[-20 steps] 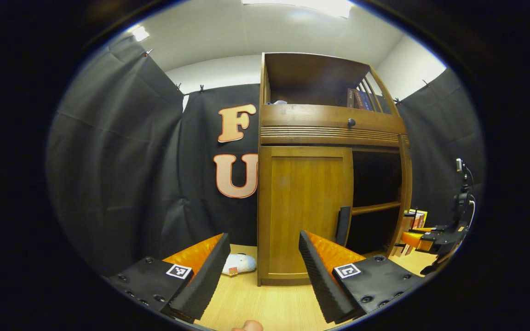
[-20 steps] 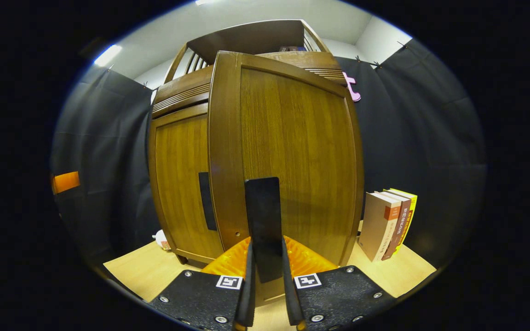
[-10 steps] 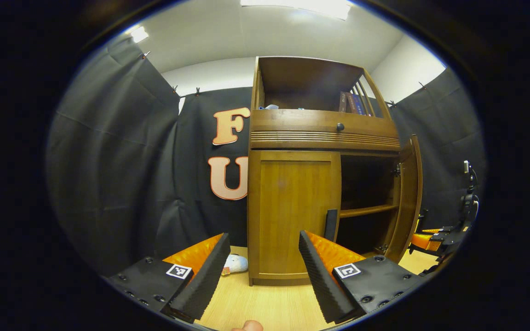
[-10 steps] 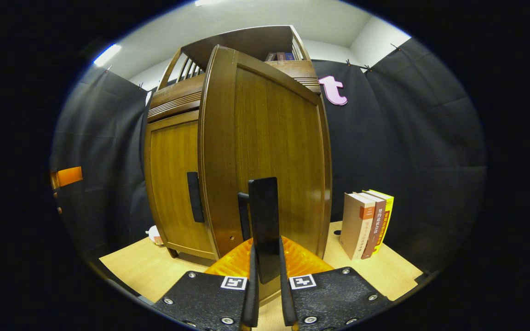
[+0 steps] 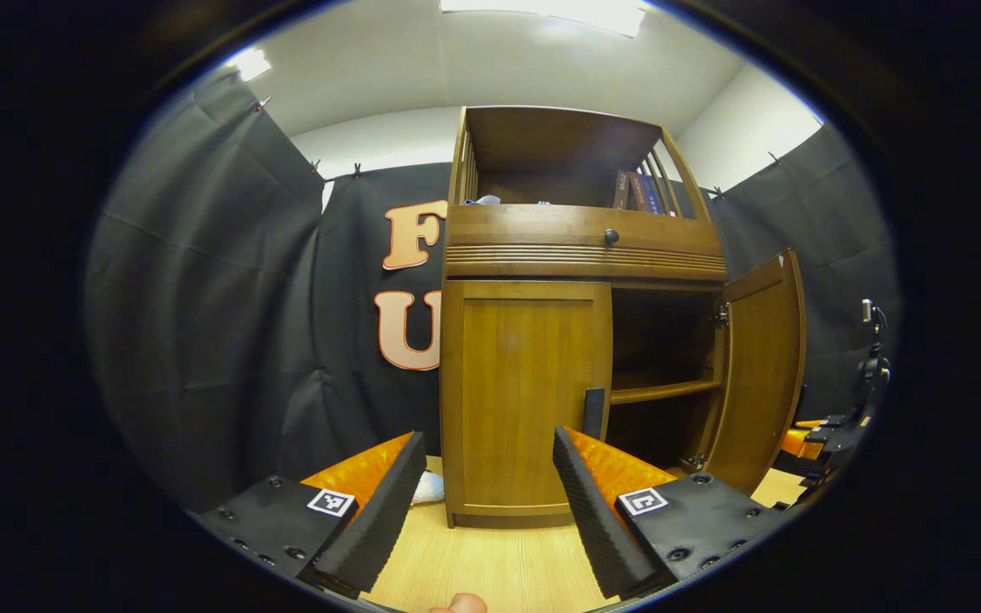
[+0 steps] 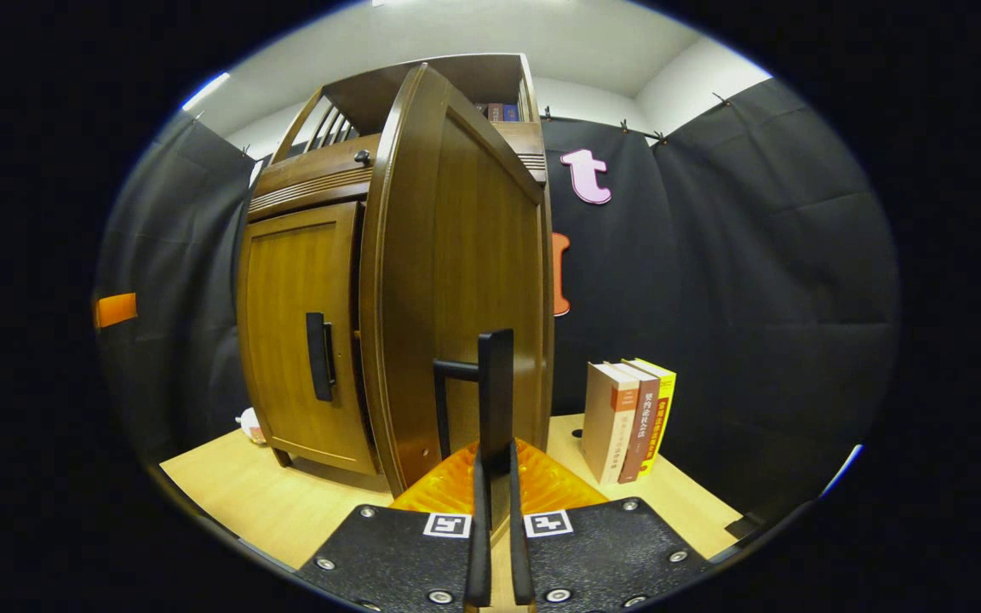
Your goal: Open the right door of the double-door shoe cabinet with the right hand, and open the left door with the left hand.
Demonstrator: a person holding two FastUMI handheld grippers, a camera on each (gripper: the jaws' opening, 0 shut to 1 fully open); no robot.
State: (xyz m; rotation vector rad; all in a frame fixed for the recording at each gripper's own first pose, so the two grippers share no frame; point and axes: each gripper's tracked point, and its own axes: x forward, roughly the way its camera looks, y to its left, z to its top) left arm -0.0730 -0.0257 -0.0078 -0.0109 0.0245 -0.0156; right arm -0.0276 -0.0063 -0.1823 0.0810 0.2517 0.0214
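Observation:
A brown wooden shoe cabinet (image 5: 580,238) stands on a light wood floor. Its left door (image 5: 524,396) is closed, with a dark vertical handle (image 5: 593,414) at its inner edge. The right door (image 5: 763,366) is swung wide, baring a shelf (image 5: 661,392) inside. In the right gripper view my right gripper (image 6: 492,511) is shut on the right door's dark handle (image 6: 495,387), with the door (image 6: 456,281) edge-on before it. The left door (image 6: 295,332) and its handle (image 6: 317,356) lie to the left there. My left gripper (image 5: 482,498) is open, a short way in front of the left door, holding nothing.
Three books (image 6: 629,409) stand upright on the floor right of the cabinet. A small white object (image 5: 428,488) lies by the cabinet's left foot. More books (image 5: 637,189) sit in the top open shelf above a drawer knob (image 5: 610,235). Black cloth walls surround the booth.
The right door has swung much further open, pulled by my right gripper on its handle. The left gripper stays open; the cabinet has drifted left in its view.

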